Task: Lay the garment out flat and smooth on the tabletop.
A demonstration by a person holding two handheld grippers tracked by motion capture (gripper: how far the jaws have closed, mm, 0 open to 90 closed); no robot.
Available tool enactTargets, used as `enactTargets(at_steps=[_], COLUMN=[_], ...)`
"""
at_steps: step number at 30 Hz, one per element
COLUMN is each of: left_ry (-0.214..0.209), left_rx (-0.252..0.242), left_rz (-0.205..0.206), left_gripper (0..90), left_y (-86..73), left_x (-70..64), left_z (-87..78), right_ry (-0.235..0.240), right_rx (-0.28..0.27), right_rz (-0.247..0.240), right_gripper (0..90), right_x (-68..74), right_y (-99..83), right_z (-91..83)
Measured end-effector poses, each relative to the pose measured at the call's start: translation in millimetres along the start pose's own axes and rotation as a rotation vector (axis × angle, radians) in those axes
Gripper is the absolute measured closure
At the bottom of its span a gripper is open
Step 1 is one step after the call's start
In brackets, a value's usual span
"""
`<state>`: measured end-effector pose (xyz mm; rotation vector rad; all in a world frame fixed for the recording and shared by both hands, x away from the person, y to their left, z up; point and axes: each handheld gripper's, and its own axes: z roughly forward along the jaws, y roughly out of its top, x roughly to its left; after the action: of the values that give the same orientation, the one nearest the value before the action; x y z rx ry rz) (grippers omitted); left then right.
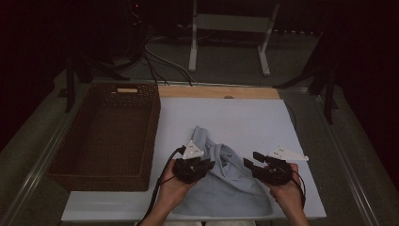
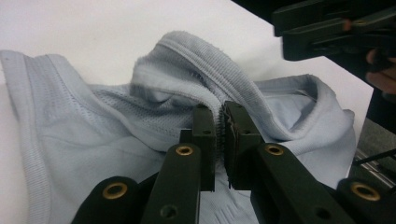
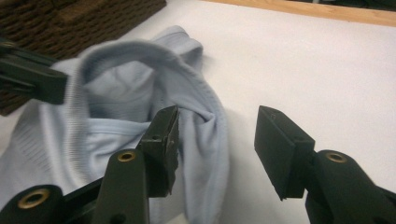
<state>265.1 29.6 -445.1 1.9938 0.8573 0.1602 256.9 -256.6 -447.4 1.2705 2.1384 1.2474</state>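
Black jaws of the left gripper (image 2: 219, 140) are pressed together on a ribbed fold of the pale blue garment (image 2: 140, 135), which lies bunched ahead of it. Just right of it, the right gripper (image 3: 217, 140) hangs with jaws apart over the garment's edge, the wicker basket (image 1: 108, 136) lying beyond the left gripper.

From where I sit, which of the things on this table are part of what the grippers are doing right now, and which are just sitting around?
In the job:
- light blue garment, crumpled on the white sheet
- left gripper, jaws shut on a ribbed fold of it
- right gripper, open beside its edge

Lying about:
- brown wicker basket, untouched, to the left
- white sheet
- wooden board at the far edge
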Motion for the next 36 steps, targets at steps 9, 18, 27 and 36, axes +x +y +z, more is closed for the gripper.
enactTargets(at_steps=[9,18,27,36], left_ry=[0.001,0.004,0.002,0.005], left_rx=[-0.029,-0.06,-0.096,-0.11], left_rz=[0.016,0.02,0.042,0.047], left_gripper=[85.8,85.8,85.7,85.7], left_y=[-7.8,-14.2,-15.0,-15.8], left_x=[-2.0,-1.7,-2.1,-2.6], left_z=[-17.4,-27.9,-35.0,-36.4], right_ry=[-0.011,0.001,0.015,0.046], right_rx=[0.043,0.075,0.125,0.198], right_rz=[-0.001,-0.01,0.0,0.019], right_gripper=[51.7,55.3,60.5,70.8], right_x=[-1.1,5.1,6.2,5.9], right_y=[-1.2,1.4,0.0,-3.4], right_z=[16.1,33.0,46.3,58.9])
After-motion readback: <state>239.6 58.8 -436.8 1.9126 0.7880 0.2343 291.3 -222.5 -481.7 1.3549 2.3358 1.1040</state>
